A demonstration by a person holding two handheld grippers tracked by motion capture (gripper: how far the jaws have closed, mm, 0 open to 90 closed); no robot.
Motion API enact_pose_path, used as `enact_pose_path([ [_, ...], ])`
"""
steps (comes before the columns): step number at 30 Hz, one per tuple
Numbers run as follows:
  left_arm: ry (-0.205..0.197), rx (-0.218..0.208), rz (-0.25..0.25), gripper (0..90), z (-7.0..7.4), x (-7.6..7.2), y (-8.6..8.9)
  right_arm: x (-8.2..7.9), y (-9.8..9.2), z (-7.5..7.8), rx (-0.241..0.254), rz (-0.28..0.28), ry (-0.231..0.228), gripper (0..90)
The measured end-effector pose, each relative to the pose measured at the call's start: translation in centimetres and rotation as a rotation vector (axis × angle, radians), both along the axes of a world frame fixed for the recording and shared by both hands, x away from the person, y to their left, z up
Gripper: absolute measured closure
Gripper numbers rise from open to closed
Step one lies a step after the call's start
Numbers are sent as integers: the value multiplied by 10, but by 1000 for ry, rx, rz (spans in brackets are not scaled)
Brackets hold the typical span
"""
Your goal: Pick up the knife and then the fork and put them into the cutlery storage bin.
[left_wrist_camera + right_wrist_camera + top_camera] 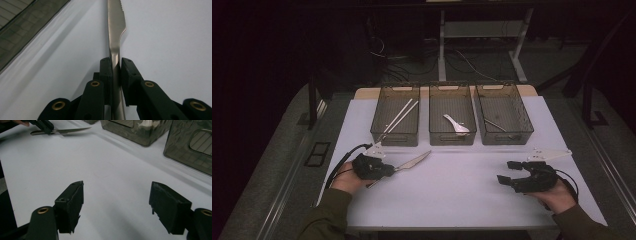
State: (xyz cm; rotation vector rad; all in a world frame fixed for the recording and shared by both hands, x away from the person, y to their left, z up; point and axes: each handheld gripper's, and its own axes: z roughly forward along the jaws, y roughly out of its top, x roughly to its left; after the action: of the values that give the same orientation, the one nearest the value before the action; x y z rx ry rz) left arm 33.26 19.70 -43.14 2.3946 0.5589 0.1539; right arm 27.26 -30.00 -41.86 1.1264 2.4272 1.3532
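Note:
A steel table knife with a serrated blade lies low over the white table, tip pointing toward the bins. My left gripper is shut on its handle; in the left gripper view the pads press the knife from both sides. The knife and left gripper also appear far off in the right gripper view. My right gripper rests at the table's right, jaws wide apart with nothing between them; its fingers frame bare table.
Three dark translucent bins stand in a row at the back: the left bin holds chopsticks, the middle bin a white spoon, the right bin a metal utensil. Bin walls loom ahead of the right gripper.

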Motion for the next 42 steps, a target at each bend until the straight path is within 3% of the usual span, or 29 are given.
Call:
enact_pose_path([
  [3,-4,-45,0,794,5,-1,-1,0,0,0,0,0,-1,276],
  [12,-41,-101,-24,794,18,-5,-8,0,0,1,10,-5,6,276],
  [26,-97,-228,-78,794,41,-12,-36,1,2,4,24,0,1,276],
  [32,-96,-243,-70,793,44,-12,-53,4,6,9,62,13,-13,269],
  [37,-103,-237,-31,793,43,-11,-72,9,15,19,79,15,-39,271],
  [42,-120,-243,9,793,46,-10,-93,19,27,26,123,21,-29,313],
])
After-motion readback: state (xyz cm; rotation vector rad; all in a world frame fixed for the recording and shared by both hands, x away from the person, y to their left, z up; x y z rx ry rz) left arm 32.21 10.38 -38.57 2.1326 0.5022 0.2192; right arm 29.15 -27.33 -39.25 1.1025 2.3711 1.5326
